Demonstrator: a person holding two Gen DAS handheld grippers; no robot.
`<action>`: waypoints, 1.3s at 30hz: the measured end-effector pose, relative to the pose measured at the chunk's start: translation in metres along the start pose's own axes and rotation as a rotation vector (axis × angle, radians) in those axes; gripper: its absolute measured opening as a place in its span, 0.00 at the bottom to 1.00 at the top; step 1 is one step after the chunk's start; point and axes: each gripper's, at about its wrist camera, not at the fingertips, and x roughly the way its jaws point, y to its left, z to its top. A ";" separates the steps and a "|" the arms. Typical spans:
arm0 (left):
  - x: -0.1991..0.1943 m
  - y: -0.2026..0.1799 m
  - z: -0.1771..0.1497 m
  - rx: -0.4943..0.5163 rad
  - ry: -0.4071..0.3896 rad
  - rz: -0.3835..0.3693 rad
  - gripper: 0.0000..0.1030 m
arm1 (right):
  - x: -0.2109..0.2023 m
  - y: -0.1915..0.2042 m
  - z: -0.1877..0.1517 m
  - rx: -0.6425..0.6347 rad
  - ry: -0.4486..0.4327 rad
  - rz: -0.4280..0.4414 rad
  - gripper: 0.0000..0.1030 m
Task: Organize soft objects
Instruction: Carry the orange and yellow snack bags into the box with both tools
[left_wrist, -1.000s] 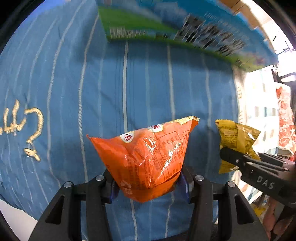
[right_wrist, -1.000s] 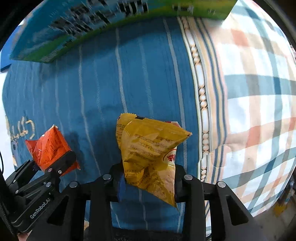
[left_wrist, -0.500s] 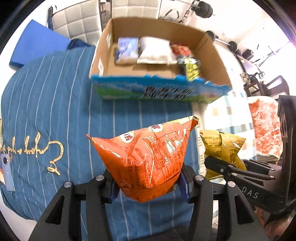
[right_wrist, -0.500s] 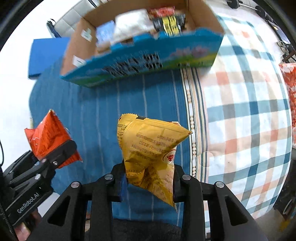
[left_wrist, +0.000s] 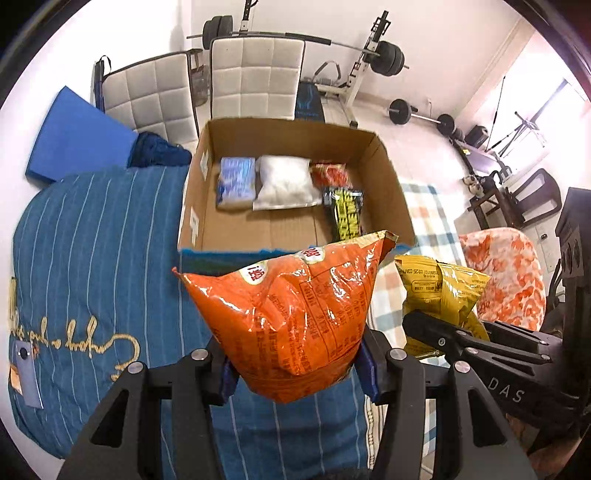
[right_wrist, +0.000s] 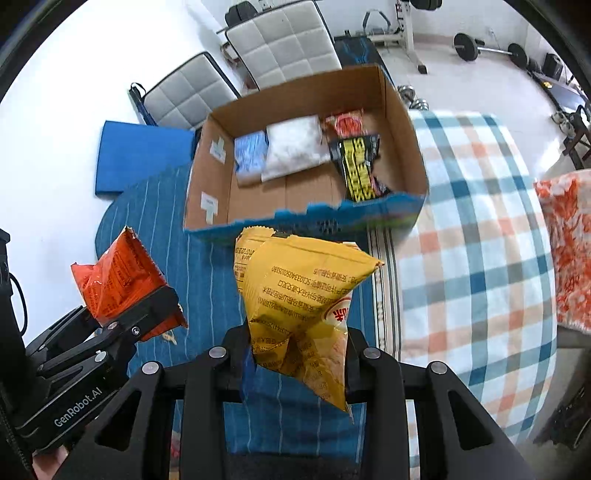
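1. The bed (left_wrist: 92, 258) carries a blue striped cover with gold stitched lettering and, on its right side, a checked blanket (right_wrist: 480, 258).
2. An open cardboard box (left_wrist: 391, 177) sits on the bed.
3. A phone (left_wrist: 27, 373) lies on the blue cover near its left edge.

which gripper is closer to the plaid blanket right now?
Right. The right gripper, shut on the yellow bag, hangs beside the plaid blanket edge. The left gripper, with the orange bag, is farther out over the blue blanket.
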 end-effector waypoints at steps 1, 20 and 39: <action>-0.001 -0.001 0.004 0.001 -0.006 -0.001 0.47 | -0.002 0.002 0.004 -0.003 -0.007 -0.002 0.35; 0.036 0.026 0.091 -0.007 0.005 0.034 0.47 | 0.030 0.013 0.096 -0.068 -0.022 -0.051 0.35; 0.192 0.076 0.135 -0.084 0.300 0.051 0.47 | 0.192 -0.003 0.167 -0.059 0.188 -0.092 0.35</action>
